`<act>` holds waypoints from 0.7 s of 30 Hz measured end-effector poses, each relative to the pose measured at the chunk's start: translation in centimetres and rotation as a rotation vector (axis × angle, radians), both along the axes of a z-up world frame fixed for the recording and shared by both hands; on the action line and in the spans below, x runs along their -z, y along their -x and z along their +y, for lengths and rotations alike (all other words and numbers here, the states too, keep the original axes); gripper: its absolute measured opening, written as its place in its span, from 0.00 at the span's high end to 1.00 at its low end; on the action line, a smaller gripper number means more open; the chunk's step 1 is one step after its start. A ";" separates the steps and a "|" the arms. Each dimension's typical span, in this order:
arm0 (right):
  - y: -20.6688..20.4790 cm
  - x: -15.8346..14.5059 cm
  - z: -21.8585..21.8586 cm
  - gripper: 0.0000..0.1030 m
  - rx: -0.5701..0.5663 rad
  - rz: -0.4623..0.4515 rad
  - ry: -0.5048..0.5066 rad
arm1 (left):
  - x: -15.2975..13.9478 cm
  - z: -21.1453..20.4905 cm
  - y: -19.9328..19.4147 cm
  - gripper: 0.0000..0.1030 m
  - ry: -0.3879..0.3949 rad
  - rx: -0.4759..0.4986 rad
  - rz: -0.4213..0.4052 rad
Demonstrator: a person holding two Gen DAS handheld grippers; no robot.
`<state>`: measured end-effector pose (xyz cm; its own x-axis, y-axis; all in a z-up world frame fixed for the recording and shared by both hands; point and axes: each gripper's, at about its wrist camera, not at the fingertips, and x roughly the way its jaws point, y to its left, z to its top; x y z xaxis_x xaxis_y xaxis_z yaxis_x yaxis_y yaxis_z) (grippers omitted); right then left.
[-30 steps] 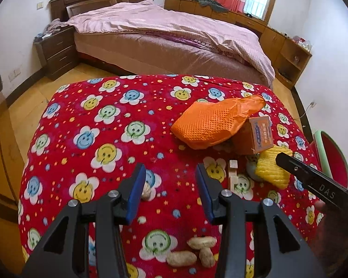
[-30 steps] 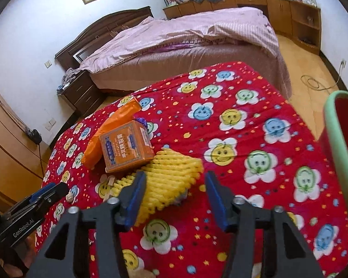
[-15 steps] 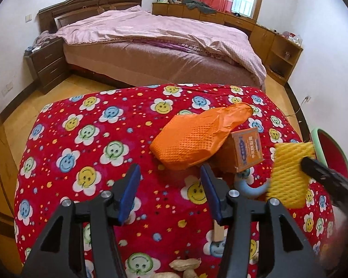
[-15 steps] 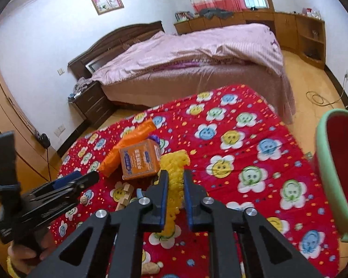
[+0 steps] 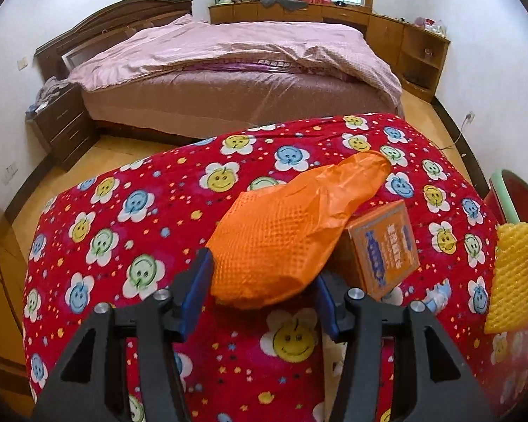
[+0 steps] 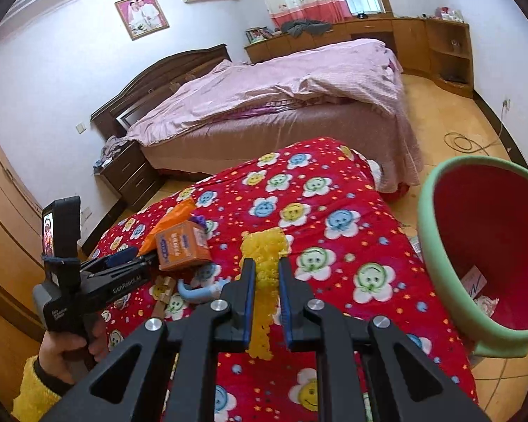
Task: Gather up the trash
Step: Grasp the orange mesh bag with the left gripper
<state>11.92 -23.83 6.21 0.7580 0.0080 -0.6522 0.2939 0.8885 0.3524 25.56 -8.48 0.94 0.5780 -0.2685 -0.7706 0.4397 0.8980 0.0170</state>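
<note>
Right tool (image 6: 265, 277) clamps yellow foam net (image 6: 264, 256) (lifted).

A yellow foam net sleeve (image 6: 264, 256) hangs upright, pinched off the bench. An orange textured glove (image 5: 285, 232) lies draped over an orange carton (image 5: 383, 249), near a red, green-rimmed bin (image 6: 436, 246).

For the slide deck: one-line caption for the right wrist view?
Right gripper clamps yellow foam net above the red smiley cloth, beside the red bin.
</note>
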 end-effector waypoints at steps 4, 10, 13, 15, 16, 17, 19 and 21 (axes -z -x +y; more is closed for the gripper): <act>0.8 0.3 -0.8 0.86 0.016 -0.004 -0.013 | -0.2 0.0 0.1 0.80 0.026 0.007 0.004; 2.0 0.2 -1.2 0.86 0.026 -0.017 -0.026 | -1.3 0.9 1.3 0.93 0.079 -0.003 -0.003; 2.8 0.0 -1.3 0.86 0.029 -0.027 -0.028 | -2.4 1.5 2.9 0.93 0.120 -0.001 -0.016; 3.4 -0.3 -1.2 0.86 0.030 -0.036 -0.027 | -3.1 1.8 3.9 0.94 0.137 -0.004 -0.028; 3.7 -0.5 -1.3 0.86 0.030 -0.041 -0.027 | -3.6 2.1 4.6 0.94 0.152 -0.007 -0.034; 4.1 -0.7 -1.2 0.86 0.031 -0.047 -0.027 | -4.0 2.2 5.1 0.94 0.165 -0.009 -0.037; 4.8 -1.0 -1.2 0.86 0.033 -0.056 -0.026 | -4.9 2.5 6.3 0.94 0.197 -0.011 -0.045; 5.4 -1.3 -1.2 0.86 0.036 -0.066 -0.025 | -5.8 2.7 7.6 0.94 0.226 -0.010 -0.060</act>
<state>6.49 -25.03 7.55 0.7991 -0.0044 -0.6012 0.3013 0.8683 0.3941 17.93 -5.79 6.77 0.6247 -0.4244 -0.6554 0.4350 0.8862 -0.1593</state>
